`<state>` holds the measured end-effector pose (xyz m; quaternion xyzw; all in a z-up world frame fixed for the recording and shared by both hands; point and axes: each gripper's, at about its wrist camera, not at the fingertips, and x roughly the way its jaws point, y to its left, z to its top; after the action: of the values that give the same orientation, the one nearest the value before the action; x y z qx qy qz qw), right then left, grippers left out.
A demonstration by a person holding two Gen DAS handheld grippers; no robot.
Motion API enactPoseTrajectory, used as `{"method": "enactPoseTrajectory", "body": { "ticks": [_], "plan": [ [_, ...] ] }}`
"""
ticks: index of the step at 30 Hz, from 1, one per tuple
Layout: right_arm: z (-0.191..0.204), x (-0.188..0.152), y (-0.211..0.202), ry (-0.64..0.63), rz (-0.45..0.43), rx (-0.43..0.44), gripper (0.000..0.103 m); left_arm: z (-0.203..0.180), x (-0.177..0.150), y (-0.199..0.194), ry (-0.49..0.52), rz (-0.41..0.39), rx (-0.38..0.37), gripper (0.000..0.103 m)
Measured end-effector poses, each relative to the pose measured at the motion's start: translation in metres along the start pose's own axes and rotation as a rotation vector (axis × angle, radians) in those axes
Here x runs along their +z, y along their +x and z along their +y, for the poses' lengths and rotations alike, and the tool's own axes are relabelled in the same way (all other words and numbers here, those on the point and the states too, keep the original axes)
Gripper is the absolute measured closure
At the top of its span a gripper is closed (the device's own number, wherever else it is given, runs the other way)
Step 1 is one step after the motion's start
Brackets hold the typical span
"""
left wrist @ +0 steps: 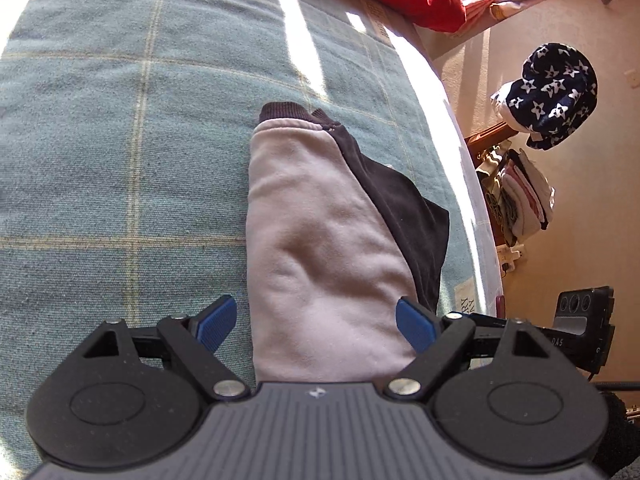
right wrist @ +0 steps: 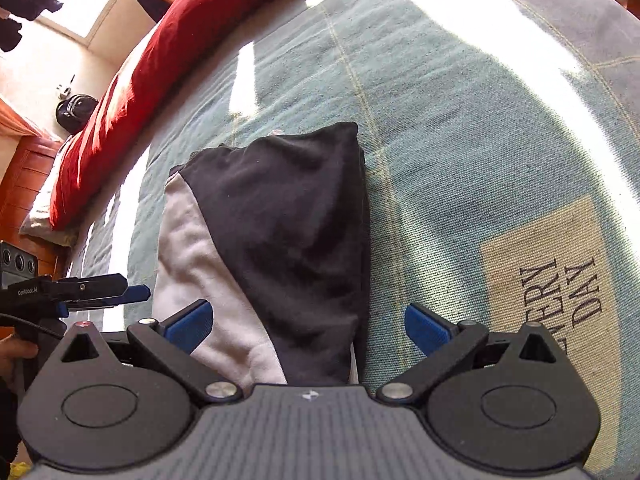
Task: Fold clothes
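The bed (left wrist: 120, 140), covered in a teal plaid blanket (right wrist: 460, 140), carries a folded pale-and-black sweatshirt (left wrist: 320, 248) lying flat near its middle, and a red quilt (right wrist: 132, 92) bunched along its far edge.

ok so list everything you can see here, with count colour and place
folded garment: one, pale pink and black, on the bedspread near the bed's edge
bedspread: one, teal check with a beige printed patch, covering the bed
red bedding: one, along the bed's far side
star-print fabric: one, navy and white, off the bed by the wall
stacked textiles: several, mixed colours, below it
left claw: black with blue pads, open, garment between
right claw: same, open
hand: one, at the frame's left edge
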<state>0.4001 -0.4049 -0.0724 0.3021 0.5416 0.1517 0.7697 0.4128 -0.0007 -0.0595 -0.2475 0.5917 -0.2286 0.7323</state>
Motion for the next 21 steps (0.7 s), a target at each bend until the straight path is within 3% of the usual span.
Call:
{"method": "enactPoseTrajectory", "body": {
  "ticks": [4,7,11,16,21],
  "plan": [
    [-0.013,0.0,0.013,0.074,0.029,0.079,0.0,0.022,-0.008,0.019,-0.126,0.05,-0.105,0.016],
    [-0.016,0.005,0.024,0.08,0.038,0.121,0.0,0.029,-0.007,0.036,-0.174,0.058,-0.141,0.016],
    [-0.014,0.019,0.036,0.063,0.041,0.168,0.0,0.028,0.01,0.053,-0.183,0.042,-0.19,0.011],
    [-0.01,0.045,0.052,0.047,0.033,0.208,0.0,0.017,0.034,0.066,-0.095,0.054,-0.212,0.009],
    [-0.008,0.047,0.057,0.06,0.031,0.228,0.0,0.026,0.024,0.059,-0.139,0.06,-0.273,0.008]
  ]
}}
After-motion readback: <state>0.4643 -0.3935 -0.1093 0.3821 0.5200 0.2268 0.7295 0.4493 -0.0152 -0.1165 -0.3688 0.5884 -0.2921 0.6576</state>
